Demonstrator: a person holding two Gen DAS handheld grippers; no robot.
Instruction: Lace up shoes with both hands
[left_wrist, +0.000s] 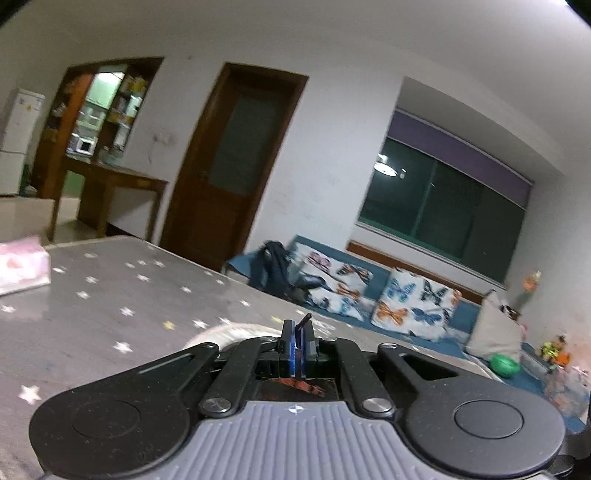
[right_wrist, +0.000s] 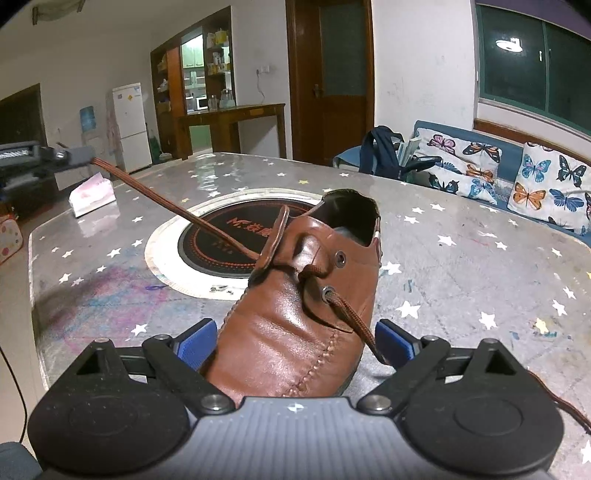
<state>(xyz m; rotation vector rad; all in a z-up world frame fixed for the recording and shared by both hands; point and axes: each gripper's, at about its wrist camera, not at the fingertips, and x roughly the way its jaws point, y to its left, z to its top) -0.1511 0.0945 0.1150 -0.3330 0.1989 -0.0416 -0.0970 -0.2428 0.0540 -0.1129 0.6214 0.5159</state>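
Star-print table (right_wrist: 461, 266); L gripper (left_wrist: 297, 338) pinches lace (right_wrist: 166, 201), prob. taut; R gripper (right_wrist: 295, 341) spread round shoe (right_wrist: 295, 314).

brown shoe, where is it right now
In the right wrist view the brown shoe sits on the star-patterned table, toe between the open right gripper fingers, beside the round mat.

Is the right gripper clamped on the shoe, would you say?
No, the right gripper stands open, its blue pads apart either side of the shoe.
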